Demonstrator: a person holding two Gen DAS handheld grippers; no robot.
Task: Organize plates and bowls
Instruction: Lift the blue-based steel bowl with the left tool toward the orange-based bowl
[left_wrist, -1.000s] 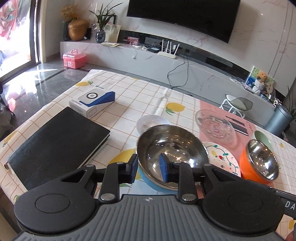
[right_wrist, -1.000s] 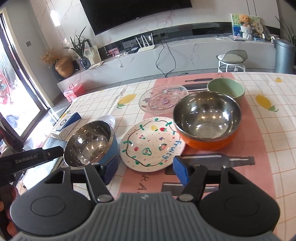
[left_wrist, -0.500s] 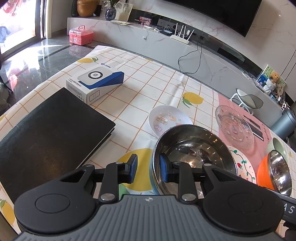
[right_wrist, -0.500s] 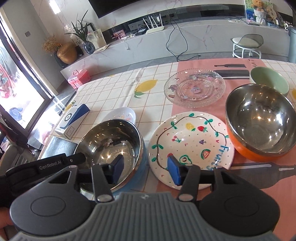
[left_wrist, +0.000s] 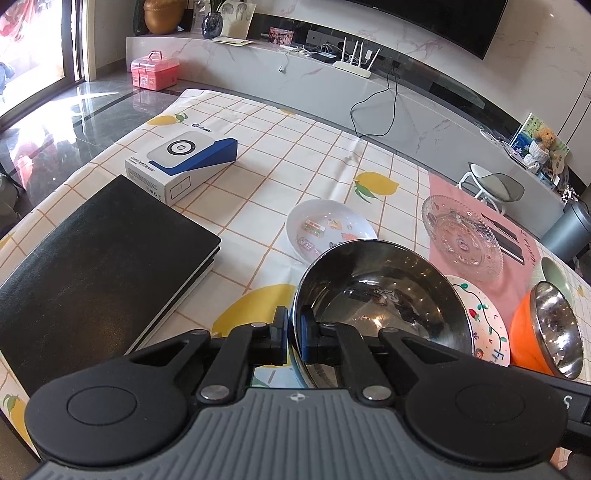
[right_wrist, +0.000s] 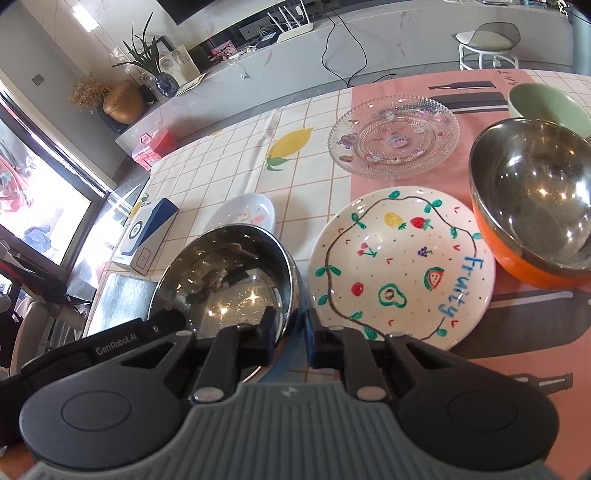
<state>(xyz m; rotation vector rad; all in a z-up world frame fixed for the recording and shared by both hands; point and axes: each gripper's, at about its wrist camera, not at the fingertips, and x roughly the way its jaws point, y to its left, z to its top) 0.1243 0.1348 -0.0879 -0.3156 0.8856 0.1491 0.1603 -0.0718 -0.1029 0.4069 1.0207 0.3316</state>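
Observation:
A steel bowl with a blue outer shell sits on the checked tablecloth. My left gripper is shut on its left rim, one pad inside and one outside. My right gripper straddles the opposite rim; its jaws are closing, pads pressing the wall between them. To the right lie a fruit-painted plate, an orange steel-lined bowl, a clear glass plate and a green bowl. A small white dish lies just beyond the steel bowl.
A black book and a white-and-blue box occupy the table's left side. A pink mat lies under the right-hand dishes. Beyond the table stand a marble TV bench and a grey stool.
Both grippers moved in over the steel bowl's rim from opposite sides. The left jaws went from a narrow gap to shut on the rim; the right jaws narrowed from wide onto it.

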